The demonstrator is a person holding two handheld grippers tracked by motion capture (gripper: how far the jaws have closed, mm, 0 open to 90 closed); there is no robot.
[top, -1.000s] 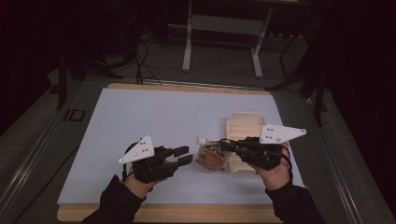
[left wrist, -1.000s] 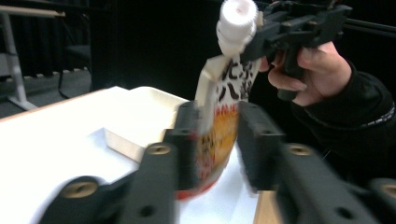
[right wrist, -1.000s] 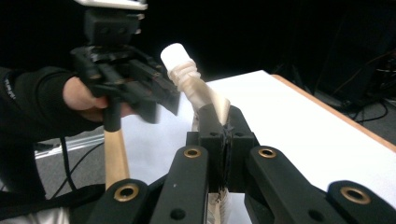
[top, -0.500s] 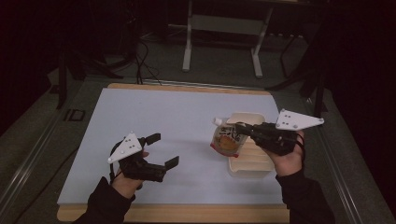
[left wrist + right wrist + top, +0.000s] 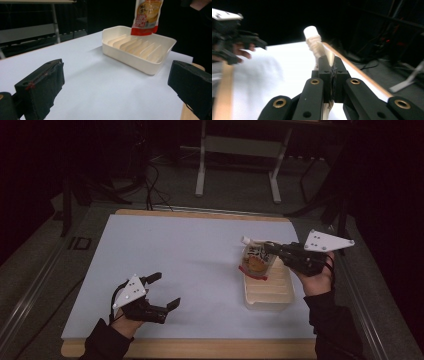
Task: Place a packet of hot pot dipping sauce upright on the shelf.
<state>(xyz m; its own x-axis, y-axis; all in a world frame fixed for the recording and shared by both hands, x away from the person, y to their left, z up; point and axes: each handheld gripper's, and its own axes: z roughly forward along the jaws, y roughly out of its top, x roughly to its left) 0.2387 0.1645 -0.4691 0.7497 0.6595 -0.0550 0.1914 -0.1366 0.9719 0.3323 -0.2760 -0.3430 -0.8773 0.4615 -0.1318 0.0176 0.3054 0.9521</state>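
Nearest the person, the left gripper [image 5: 162, 292] rests low over the near left part of the white table mat [image 5: 175, 255], its two black jaws spread wide with nothing between them; in the left gripper view the pads [image 5: 42, 87] stand far apart at either edge, with bare mat in the gap. Ahead of those jaws and off to their right sits a cream ribbed tray [image 5: 140, 48], open side up, on the mat near its right edge; from above the tray [image 5: 267, 292] lies just in front of the right hand [image 5: 317, 280], on the left of that arm's dark sleeve [image 5: 332, 330]. Farther out, the right gripper [image 5: 270, 249] is raised above the far end of the tray, its jaws pinched tight on the upper edge of a spouted food pouch [image 5: 256, 260]. The pouch [image 5: 146, 15] hangs down from the jaws with its red bottom edge just above the tray's far rim, clear of the ribs. In the right gripper view the jaws are closed together on the pouch's thin top seam, and the white screw cap [image 5: 312, 32] and threaded spout rise just beyond the fingertips, tilted to the left. Beyond the cap, at that view's left edge, the left gripper [image 5: 249, 45] is blurred over the mat.
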